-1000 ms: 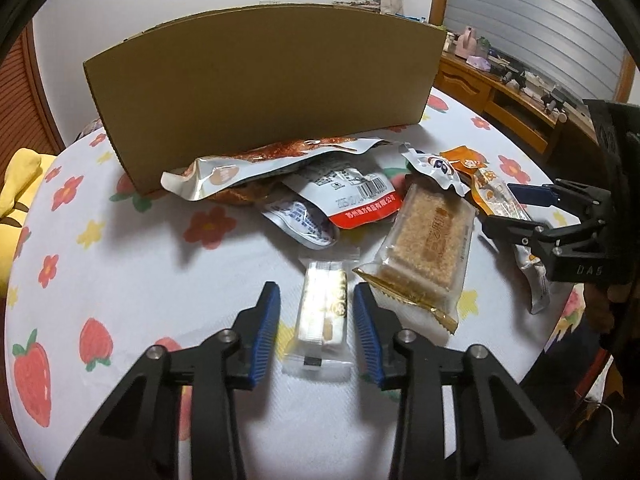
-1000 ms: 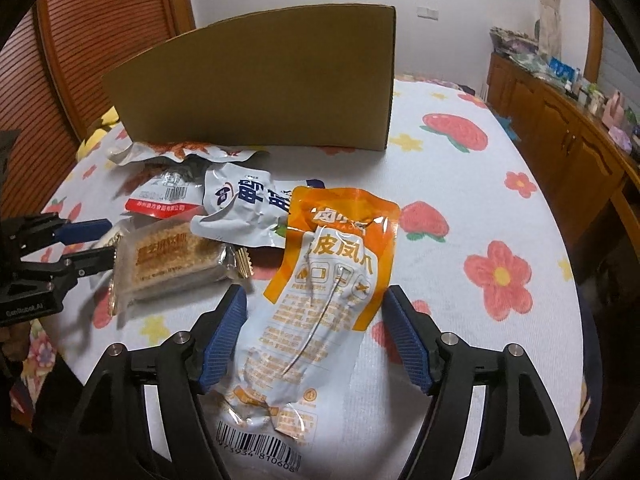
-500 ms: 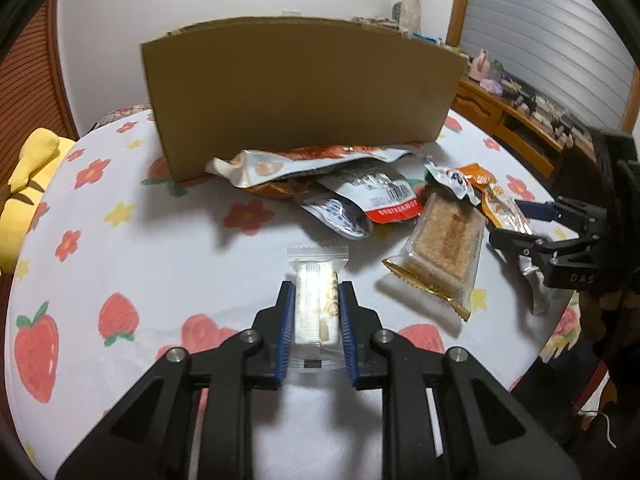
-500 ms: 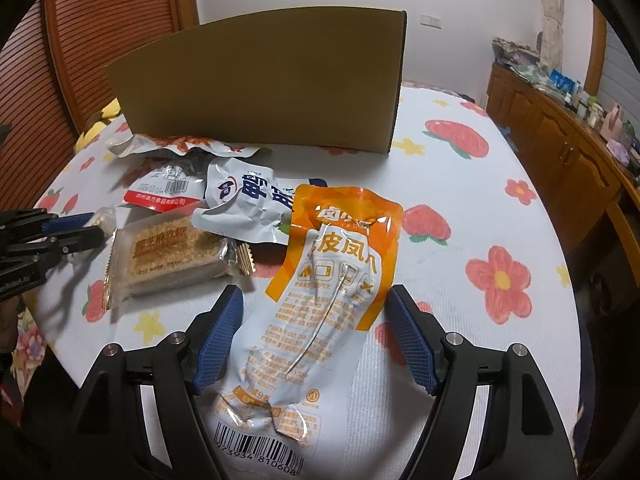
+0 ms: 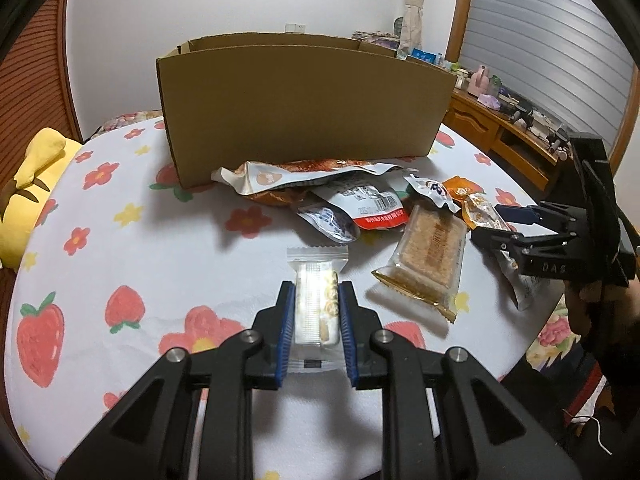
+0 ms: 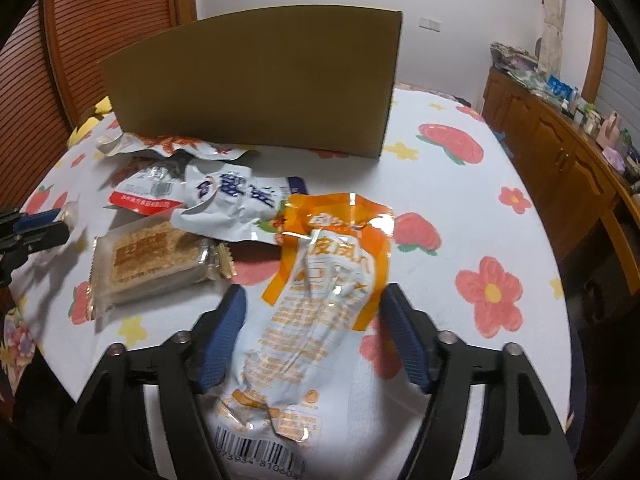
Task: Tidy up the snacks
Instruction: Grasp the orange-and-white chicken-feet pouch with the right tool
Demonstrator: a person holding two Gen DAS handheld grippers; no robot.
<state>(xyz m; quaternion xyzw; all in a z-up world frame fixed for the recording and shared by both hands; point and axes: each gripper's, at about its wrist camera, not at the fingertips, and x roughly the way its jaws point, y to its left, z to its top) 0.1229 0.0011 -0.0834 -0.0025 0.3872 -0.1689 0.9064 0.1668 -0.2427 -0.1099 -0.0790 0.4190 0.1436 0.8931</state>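
My left gripper (image 5: 316,300) is shut on a small clear-wrapped white snack bar (image 5: 317,308) and holds it above the flowered tablecloth. A cardboard box (image 5: 304,116) stands open at the back of the table. A pile of snack packets (image 5: 352,200) lies in front of it, with a brown crisp-cake pack (image 5: 430,258) nearer. My right gripper (image 6: 314,320) is open, its fingers on either side of an orange and white pouch (image 6: 320,304) lying on the table. The right gripper also shows in the left wrist view (image 5: 516,224).
The round table (image 5: 120,260) has its edge close at front and right. A yellow plush toy (image 5: 28,196) sits off the left edge. A wooden sideboard (image 6: 560,152) with clutter runs along the right wall. The box also shows in the right wrist view (image 6: 256,84).
My left gripper closed on the white snack bar and lifted it off the table, pulling back. My right gripper stayed open around the orange pouch, shifting slightly.
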